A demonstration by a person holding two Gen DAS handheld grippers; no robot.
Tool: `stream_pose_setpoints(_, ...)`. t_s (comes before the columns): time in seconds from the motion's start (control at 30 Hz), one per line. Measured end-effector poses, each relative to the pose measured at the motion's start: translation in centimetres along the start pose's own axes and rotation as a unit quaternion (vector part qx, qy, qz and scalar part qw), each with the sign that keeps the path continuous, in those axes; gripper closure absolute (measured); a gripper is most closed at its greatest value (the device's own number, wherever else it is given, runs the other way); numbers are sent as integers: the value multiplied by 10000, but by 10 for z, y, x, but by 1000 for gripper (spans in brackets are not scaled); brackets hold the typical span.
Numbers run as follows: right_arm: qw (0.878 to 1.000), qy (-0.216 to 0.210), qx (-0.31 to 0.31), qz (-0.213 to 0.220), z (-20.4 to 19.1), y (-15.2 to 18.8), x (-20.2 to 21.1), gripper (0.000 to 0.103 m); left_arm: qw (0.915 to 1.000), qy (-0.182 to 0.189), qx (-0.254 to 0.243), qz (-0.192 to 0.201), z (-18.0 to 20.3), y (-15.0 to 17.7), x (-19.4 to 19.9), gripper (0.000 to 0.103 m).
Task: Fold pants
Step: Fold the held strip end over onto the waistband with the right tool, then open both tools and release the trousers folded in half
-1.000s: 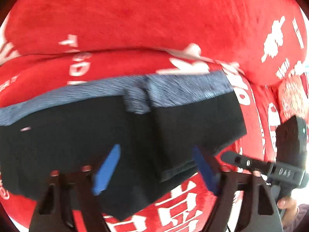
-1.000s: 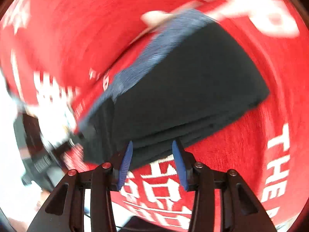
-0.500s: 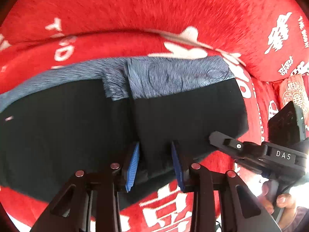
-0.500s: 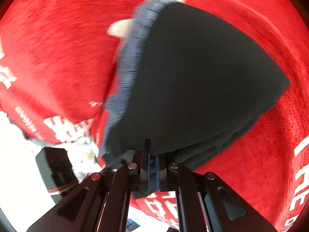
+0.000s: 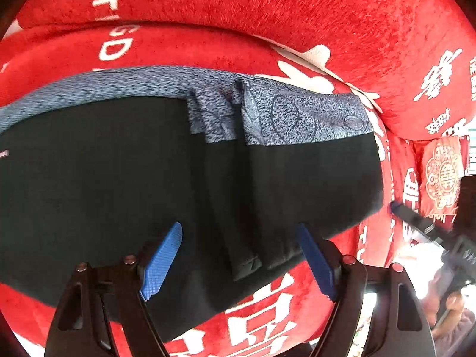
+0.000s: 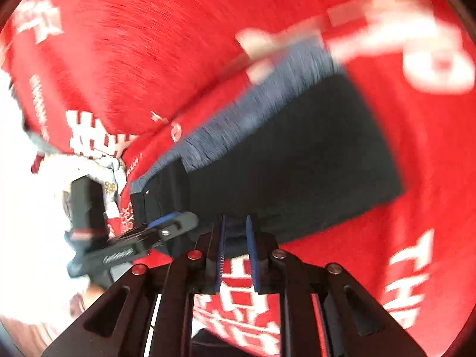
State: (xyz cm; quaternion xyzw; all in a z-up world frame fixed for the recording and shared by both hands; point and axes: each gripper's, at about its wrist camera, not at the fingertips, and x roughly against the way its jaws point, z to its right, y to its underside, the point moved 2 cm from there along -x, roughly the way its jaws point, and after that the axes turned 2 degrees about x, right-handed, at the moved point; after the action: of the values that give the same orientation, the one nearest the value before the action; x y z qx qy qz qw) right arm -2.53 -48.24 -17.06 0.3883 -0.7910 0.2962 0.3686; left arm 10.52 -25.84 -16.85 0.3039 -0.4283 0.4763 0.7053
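Observation:
Black pants [image 5: 119, 178] with a blue-grey patterned waistband [image 5: 282, 116] lie folded on a red sofa seat. In the left wrist view my left gripper [image 5: 239, 255] is open, its blue pads on either side of the near folded edge, holding nothing. The right gripper's finger shows at the pants' right edge [image 5: 416, 220]. In the blurred right wrist view the pants [image 6: 297, 160] lie flat ahead, and my right gripper [image 6: 236, 247] has its pads slightly apart at the near hem, with nothing clearly between them. The left gripper [image 6: 142, 238] shows at the left.
The red sofa cover with white lettering [image 5: 267, 321] surrounds the pants, with the backrest [image 5: 238, 9] behind. A red patterned cushion [image 5: 440, 175] lies at the right. The seat's front edge is close below the grippers [image 6: 244, 312].
My left gripper has opened and let go of the pants' fold. My right gripper, shut on the lifted pants edge half a second ago, has parted slightly and the pants lie flat again.

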Motion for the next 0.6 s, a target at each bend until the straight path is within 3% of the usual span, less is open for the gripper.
stream_pose_setpoints(0.03, 9995, 228, 177, 145, 3, -9, 9, 73, 10000, 38, -7, -18, 1, -1, -2, 22)
stream_pose_setpoints(0.07, 9983, 456, 255, 262, 10, -16, 15, 55, 10000, 43, -15, -36, 4, -3, -5, 22)
stream_pose_setpoints(0.13, 9961, 733, 273, 420, 32, -37, 19, 43, 9999, 115, -13, -80, 6, -3, -7, 22)
stream_pose_setpoints(0.23, 9973, 726, -94, -39, 74, -61, -9, 44, 9997, 188, 79, -134, 7, -5, -11, 22)
stream_pose_setpoints(0.3, 9977, 405, -365, -397, 90, -68, -34, 61, 9995, 181, 152, -230, 9, -5, -17, 43)
stream_pose_setpoints(0.33, 9967, 479, -380, -524, 90, -69, -43, 68, 9997, -14, 112, -199, 11, -2, -18, 45)
stream_pose_setpoints(0.4, 9961, 632, -107, -605, 73, -63, -47, 69, 9997, -233, -57, -54, 14, 6, -14, 45)
stream_pose_setpoints(0.43, 9927, 961, 298, -670, 58, -57, -50, 68, 9993, -340, -121, 3, 14, 10, -14, 45)
stream_pose_setpoints(0.5, 9708, 1854, 1307, -777, 30, -47, -63, 68, 9987, -470, -93, 150, 14, 17, -15, 45)
stream_pose_setpoints(0.53, 9588, 2191, 1622, -800, 20, -46, -68, 62, 9984, -529, -64, 177, 15, 18, -13, 45)
stream_pose_setpoints(0.6, 9522, 2495, 1592, -755, 8, -49, -65, 61, 9970, -692, -122, 334, 21, 20, -2, 45)
